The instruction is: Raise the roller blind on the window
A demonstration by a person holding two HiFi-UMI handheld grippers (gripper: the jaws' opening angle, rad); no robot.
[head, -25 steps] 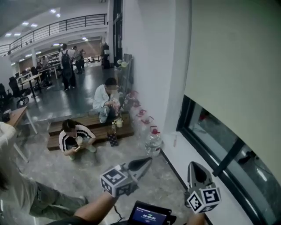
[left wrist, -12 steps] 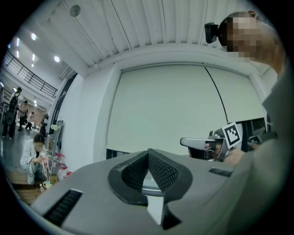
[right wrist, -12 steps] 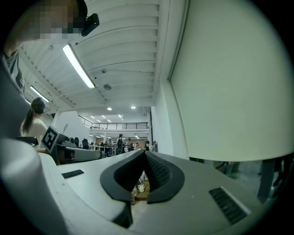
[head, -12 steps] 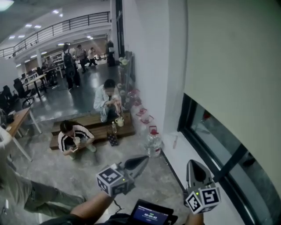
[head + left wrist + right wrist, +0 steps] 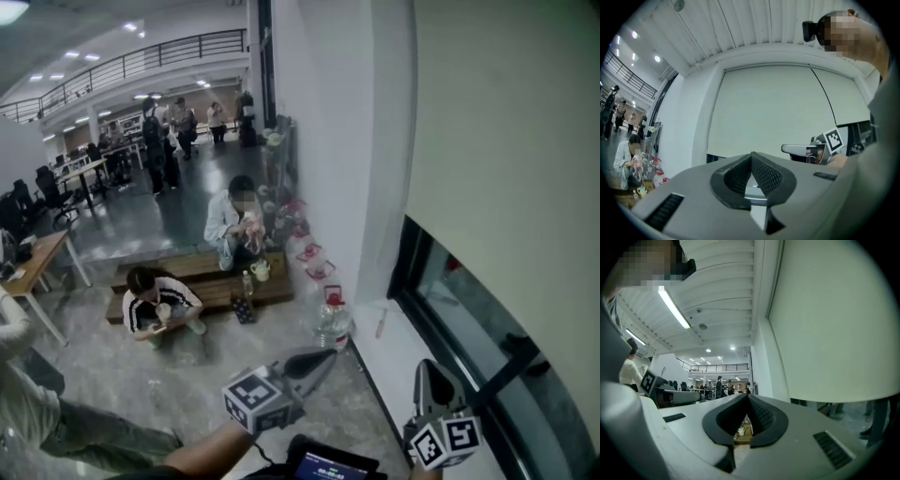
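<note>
Only left gripper (image 5: 751, 154) sees roller blind (image 5: 768, 112) top; its jaws and right gripper (image 5: 747, 398) jaws closed, empty

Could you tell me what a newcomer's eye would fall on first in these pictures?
The big pale roller blind fills the right side, lowered over most of the dark window. At the bottom, the left claw and right claw hover shut and empty. Left of centre, a person in stripes and another in white sit at a low wooden platform.
</note>
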